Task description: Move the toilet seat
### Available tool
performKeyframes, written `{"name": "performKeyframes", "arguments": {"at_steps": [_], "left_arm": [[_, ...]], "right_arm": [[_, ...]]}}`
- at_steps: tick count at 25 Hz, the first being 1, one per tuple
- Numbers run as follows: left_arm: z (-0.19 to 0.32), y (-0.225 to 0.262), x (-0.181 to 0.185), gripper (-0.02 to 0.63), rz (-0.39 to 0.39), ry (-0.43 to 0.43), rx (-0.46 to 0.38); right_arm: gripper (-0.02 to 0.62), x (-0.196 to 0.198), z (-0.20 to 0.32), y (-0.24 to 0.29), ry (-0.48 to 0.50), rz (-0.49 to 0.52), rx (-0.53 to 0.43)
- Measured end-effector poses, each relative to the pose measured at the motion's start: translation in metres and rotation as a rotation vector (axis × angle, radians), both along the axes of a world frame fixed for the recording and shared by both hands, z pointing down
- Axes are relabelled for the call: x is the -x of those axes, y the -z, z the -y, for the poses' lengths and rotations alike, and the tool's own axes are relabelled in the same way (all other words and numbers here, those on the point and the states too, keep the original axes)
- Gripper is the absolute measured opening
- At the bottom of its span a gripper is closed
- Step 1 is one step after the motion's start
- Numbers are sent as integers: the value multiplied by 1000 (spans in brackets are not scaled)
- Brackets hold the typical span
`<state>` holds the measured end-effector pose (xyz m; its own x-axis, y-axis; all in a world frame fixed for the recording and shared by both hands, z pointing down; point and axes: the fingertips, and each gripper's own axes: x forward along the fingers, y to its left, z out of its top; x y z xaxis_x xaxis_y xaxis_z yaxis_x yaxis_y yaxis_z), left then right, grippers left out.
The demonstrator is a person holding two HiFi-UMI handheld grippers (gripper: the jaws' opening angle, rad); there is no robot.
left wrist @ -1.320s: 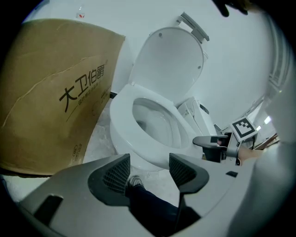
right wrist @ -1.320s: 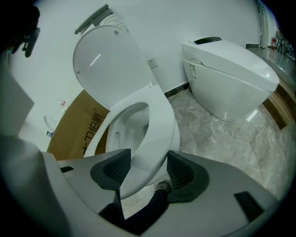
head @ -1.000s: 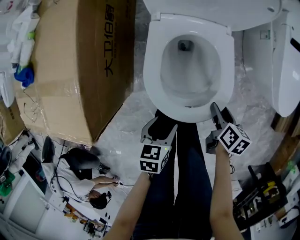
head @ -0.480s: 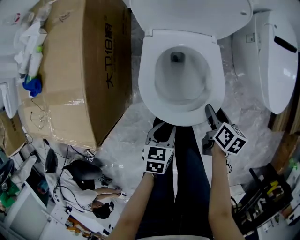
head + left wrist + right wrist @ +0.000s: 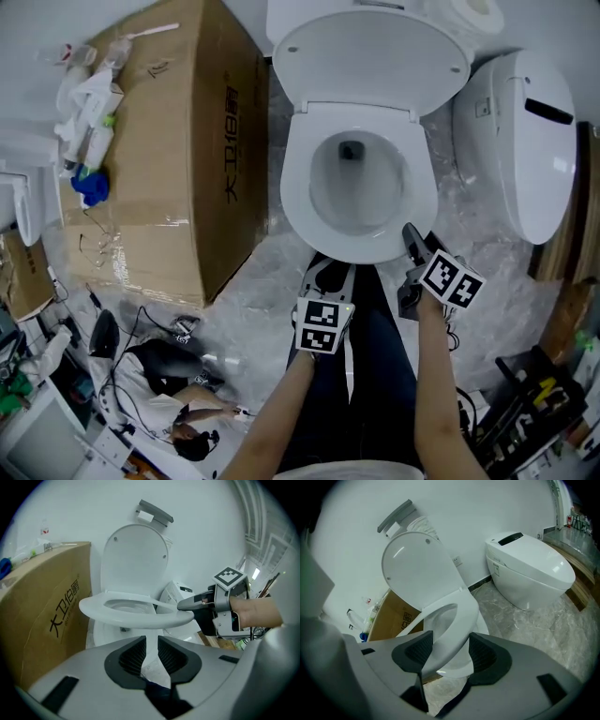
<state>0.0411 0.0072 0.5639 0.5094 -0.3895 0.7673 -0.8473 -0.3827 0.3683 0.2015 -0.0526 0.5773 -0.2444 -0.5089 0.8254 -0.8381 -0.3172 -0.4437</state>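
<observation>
The toilet seat [image 5: 296, 199] is being held at its front rim by the right gripper [image 5: 410, 234], whose jaws are closed on the rim edge. In the right gripper view the seat [image 5: 459, 616] is seen passing between the two pads of that gripper [image 5: 450, 653]. In the left gripper view the seat [image 5: 136, 616] is being carried clear of the bowl [image 5: 105, 632] at the front, roughly level, while it is hinged at the back below the lid [image 5: 136, 559], which is standing upright.

The left gripper [image 5: 330, 274] is being kept just in front of the bowl, apart from the seat. Its jaws [image 5: 151, 651] are standing a narrow way apart with nothing between them.

A cardboard box [image 5: 159, 141] is standing just beside the toilet on one side. A second toilet [image 5: 520, 141] is standing near on the other.

Judgement: the swinging step is being carried out with the seat part-way through its travel. Whether it is being raised or lowered cannot be told from this moment.

The next move calls for the rim to be guided along the hinge arc with the grip kept firm, as the smooth plastic is likely to slip. If it is being raised, contact with the lid is to be made gently.
</observation>
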Motion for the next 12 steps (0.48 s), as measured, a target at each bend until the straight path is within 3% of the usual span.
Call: {"name": "performKeyframes", "arguments": {"at_steps": [12], "left_arm": [[23,23,-3,58,14,0,-64]], "right_arm": [[252,-1,9,13,-11,1,30]]}}
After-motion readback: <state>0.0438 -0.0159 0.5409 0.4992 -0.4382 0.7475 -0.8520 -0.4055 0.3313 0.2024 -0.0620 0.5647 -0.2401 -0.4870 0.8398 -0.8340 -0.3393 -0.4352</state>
